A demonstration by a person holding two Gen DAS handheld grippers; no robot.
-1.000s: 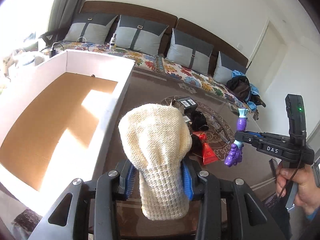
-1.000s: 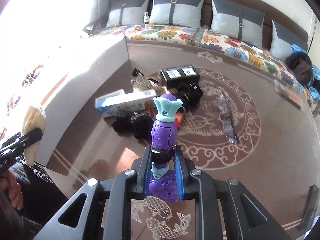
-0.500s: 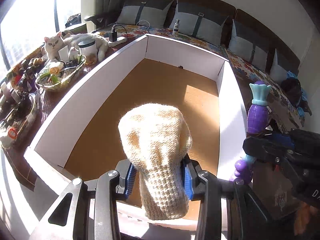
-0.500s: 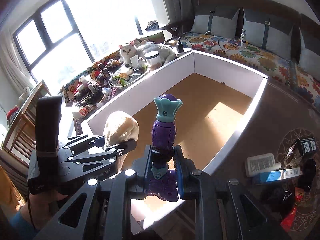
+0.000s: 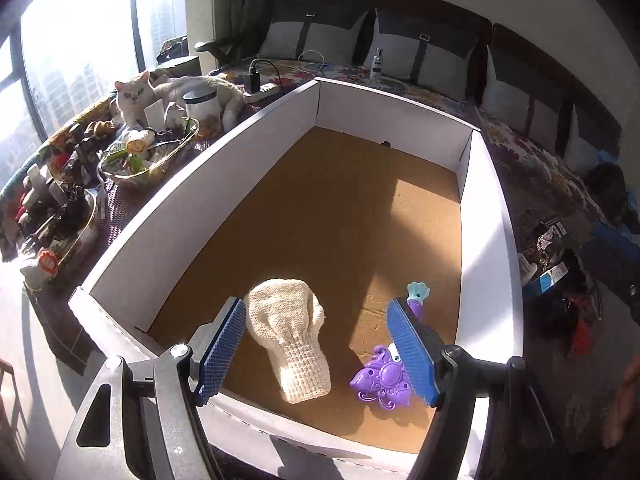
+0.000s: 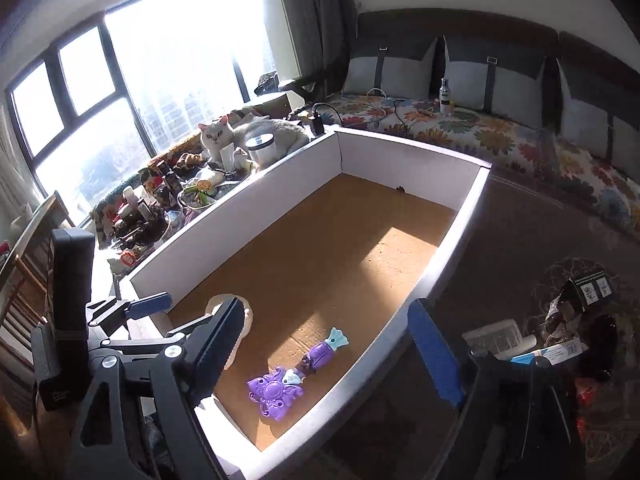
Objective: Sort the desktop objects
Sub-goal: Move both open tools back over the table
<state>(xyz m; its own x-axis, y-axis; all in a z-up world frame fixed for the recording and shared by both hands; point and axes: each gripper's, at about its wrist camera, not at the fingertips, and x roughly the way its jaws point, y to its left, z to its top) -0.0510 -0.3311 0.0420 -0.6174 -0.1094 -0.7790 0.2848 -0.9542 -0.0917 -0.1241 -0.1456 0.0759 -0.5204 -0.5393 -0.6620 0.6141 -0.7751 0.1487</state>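
Letting go over the box (image 5: 490,208), I've just dropped both loads: a second ago the left gripper (image 5: 316,352) was clamped on the knit sock (image 5: 290,336) and the right gripper (image 6: 328,356) on the purple toy (image 6: 294,376), and now both sets of jaws are opening with nothing pressed between their pads. The sock lies on the brown floor at the near end of the box, the toy flat just beside it to the right, the two apart. I'd judge that two items are sorted and both hands free for the next pick. More clutter waits on the table (image 6: 520,240) right of the box: a blue-and-white carton (image 6: 560,350), a black packet (image 6: 594,290) and dark bits I can't make out. The box wall stands between me and that pile, so I'd lift clear first. A cat (image 6: 248,134) lies beyond the far left wall, beside a basket (image 5: 148,160) of oddments.
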